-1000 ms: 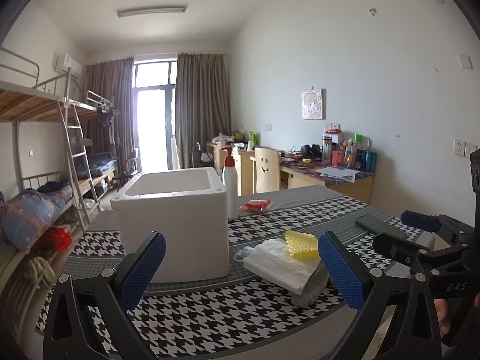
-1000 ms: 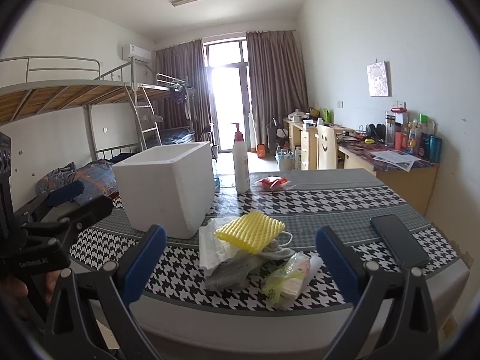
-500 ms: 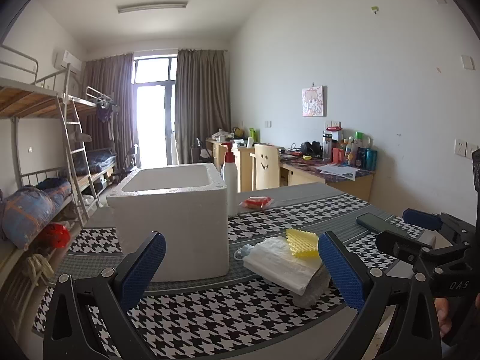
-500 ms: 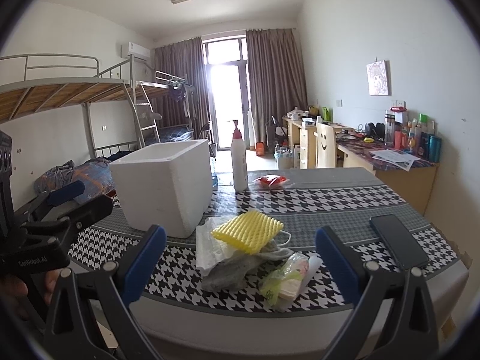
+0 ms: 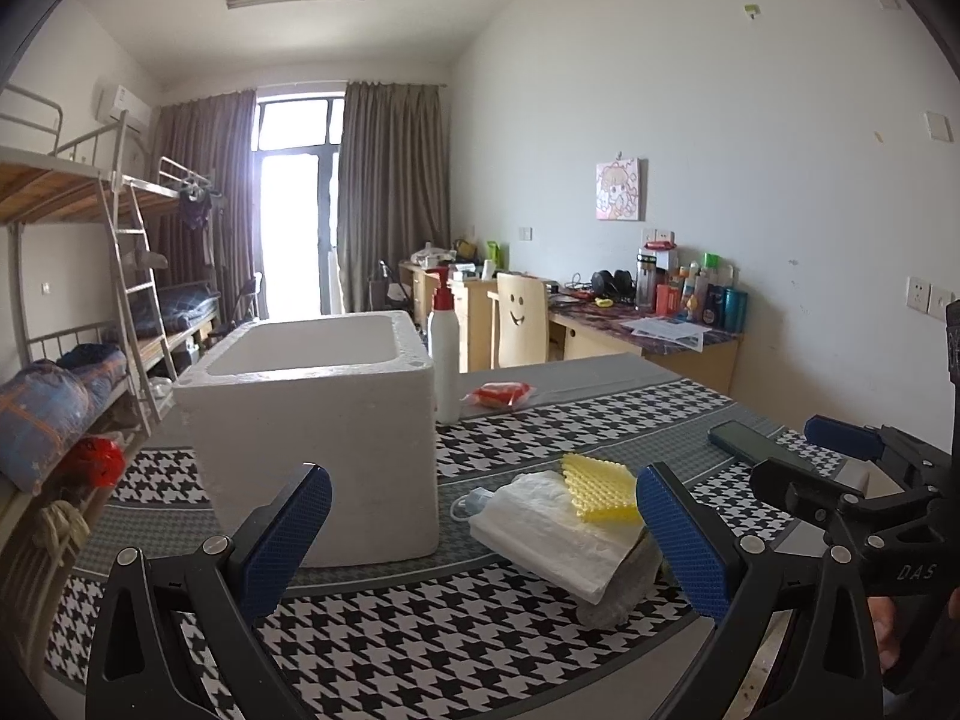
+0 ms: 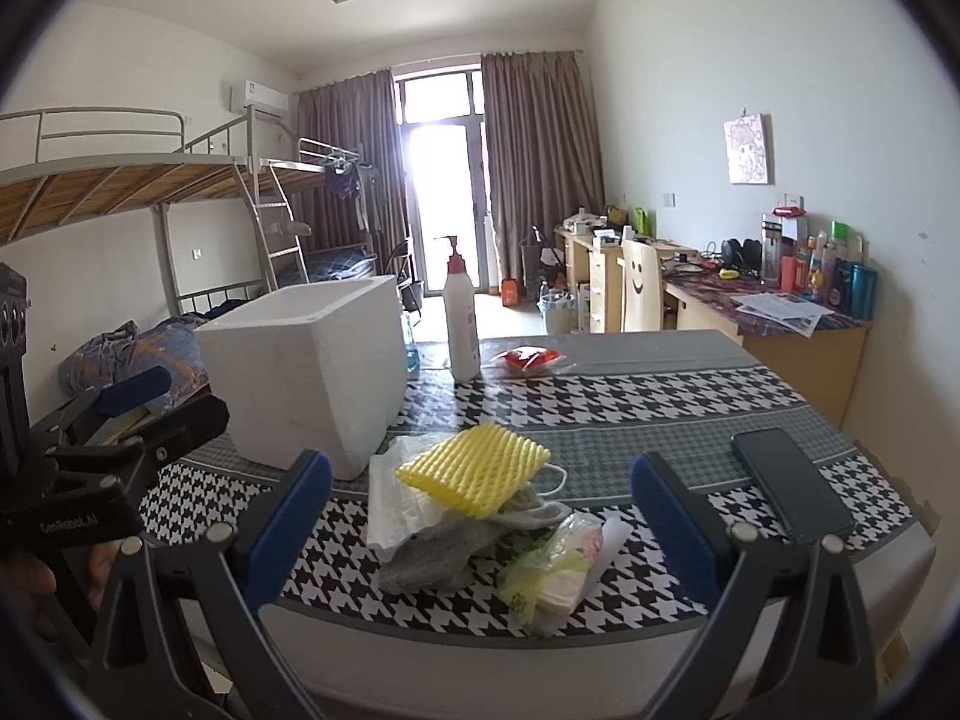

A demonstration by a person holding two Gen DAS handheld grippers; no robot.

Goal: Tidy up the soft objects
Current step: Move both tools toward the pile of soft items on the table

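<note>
Both grippers hover at the near table edge, jaws wide apart, nothing held. Left gripper faces the foam box and the pile; right gripper points straight at the pile. The pile sits on the houndstooth cloth just right of the box: yellow foam net on top, over a white plastic bag, a grey cloth and a face mask. A green-and-white packet lies touching the pile on its near right. The box is open-topped and looks empty from the left view. Pump bottle stands behind the box, red packet beside it. Phone lies flat, well right of the pile.
</note>
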